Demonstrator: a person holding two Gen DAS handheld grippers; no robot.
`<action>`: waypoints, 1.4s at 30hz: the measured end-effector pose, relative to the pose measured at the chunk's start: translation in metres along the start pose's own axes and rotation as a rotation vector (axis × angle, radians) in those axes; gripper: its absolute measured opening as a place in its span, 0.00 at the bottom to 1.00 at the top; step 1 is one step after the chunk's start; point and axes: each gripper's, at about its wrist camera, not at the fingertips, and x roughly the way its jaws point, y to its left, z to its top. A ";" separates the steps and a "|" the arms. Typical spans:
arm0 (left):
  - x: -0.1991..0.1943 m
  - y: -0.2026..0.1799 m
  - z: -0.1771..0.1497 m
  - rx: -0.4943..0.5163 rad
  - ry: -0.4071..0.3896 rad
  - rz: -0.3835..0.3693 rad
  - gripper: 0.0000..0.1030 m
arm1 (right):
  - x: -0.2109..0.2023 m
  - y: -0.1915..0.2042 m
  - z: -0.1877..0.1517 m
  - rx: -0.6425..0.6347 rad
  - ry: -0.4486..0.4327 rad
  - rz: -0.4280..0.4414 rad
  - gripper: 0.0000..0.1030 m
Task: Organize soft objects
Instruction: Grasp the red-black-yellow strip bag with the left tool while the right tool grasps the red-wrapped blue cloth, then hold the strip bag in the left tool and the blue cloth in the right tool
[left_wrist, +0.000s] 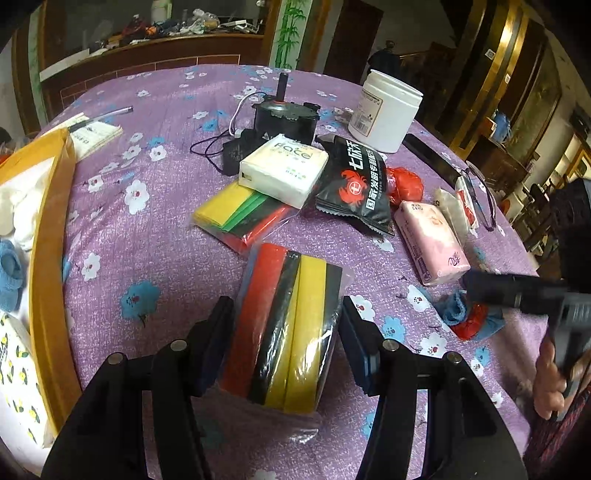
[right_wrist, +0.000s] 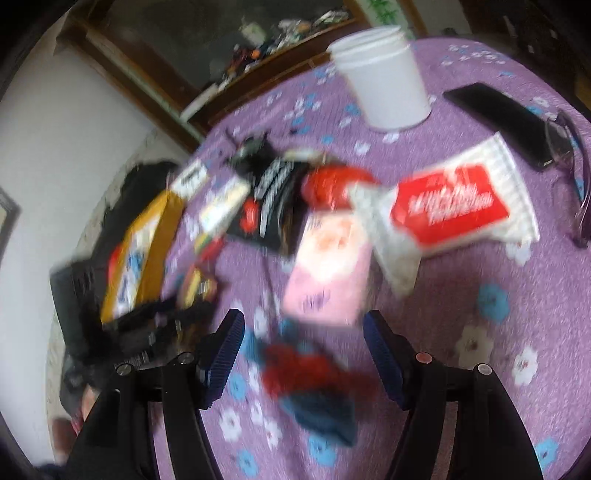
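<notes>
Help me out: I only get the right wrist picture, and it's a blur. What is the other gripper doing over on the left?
Observer: The left gripper is closed on a clear-wrapped striped pack of red, black and yellow, with its pads on the pack's two sides.
Operator: And that yellow box, is anything in it?
Observer: Yes, the yellow box holds a blue knitted item and some white cloth.
Operator: What's the pale block in the middle?
Observer: A white tissue pack printed "Face", resting on a second coloured pack.
</notes>
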 end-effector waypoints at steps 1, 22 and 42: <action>0.001 -0.002 0.000 0.008 -0.005 0.006 0.53 | 0.004 0.003 -0.006 -0.024 0.025 -0.025 0.68; 0.001 0.017 0.001 -0.056 -0.050 0.109 0.51 | 0.067 0.105 0.011 -0.242 0.020 -0.289 0.38; 0.006 0.009 0.000 0.011 -0.028 0.209 0.61 | 0.071 0.092 0.004 -0.287 -0.021 -0.195 0.43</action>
